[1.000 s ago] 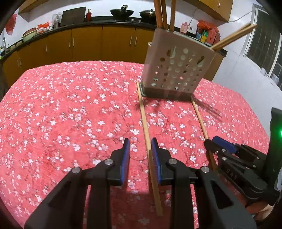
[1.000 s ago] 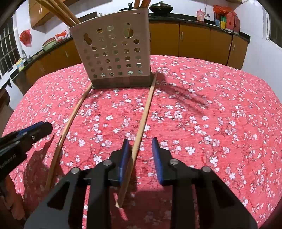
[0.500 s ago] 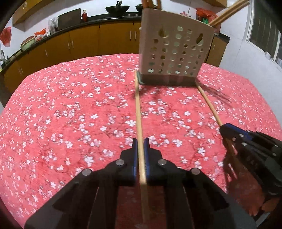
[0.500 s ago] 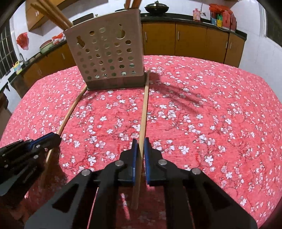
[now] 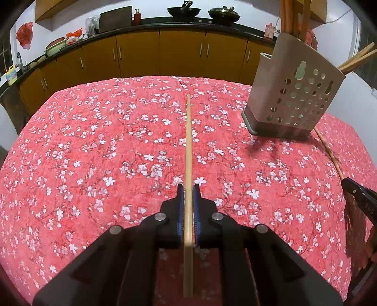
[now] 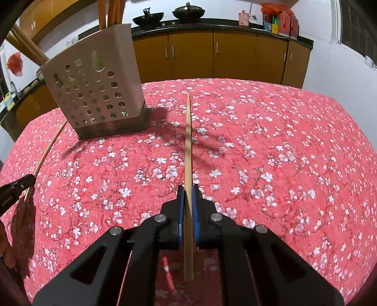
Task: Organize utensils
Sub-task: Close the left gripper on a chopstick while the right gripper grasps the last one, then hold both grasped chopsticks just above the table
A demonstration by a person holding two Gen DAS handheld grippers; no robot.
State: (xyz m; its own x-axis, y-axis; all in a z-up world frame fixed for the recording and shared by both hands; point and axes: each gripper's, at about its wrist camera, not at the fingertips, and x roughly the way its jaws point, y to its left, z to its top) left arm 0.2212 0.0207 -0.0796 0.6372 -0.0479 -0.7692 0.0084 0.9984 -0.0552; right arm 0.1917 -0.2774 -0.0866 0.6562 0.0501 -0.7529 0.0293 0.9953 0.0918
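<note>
My left gripper [image 5: 188, 188] is shut on a long wooden chopstick [image 5: 188, 146], held above the red flowered tablecloth [image 5: 94, 153] and pointing forward. My right gripper [image 6: 187, 189] is shut on a second chopstick [image 6: 188, 141], also lifted off the cloth. The beige perforated utensil holder [image 5: 294, 101] stands on the table with several chopsticks in it; it is right of the left gripper and left of the right gripper in the right wrist view [image 6: 94, 94]. Each gripper's tip and chopstick show at the edge of the other's view: right gripper [image 5: 358, 195], left gripper [image 6: 16, 188].
Brown kitchen cabinets [image 5: 141, 54] with a dark counter run behind the table, with woks [image 5: 182, 10] and bottles on top. A white wall [image 6: 341, 70] lies to the right. The table's far edge [image 6: 235, 81] is close behind the holder.
Both grippers closed on the chopsticks that lay beside the holder, then lifted them off the cloth. The chopsticks have swung away from the holder, which now sits to the side in each view.
</note>
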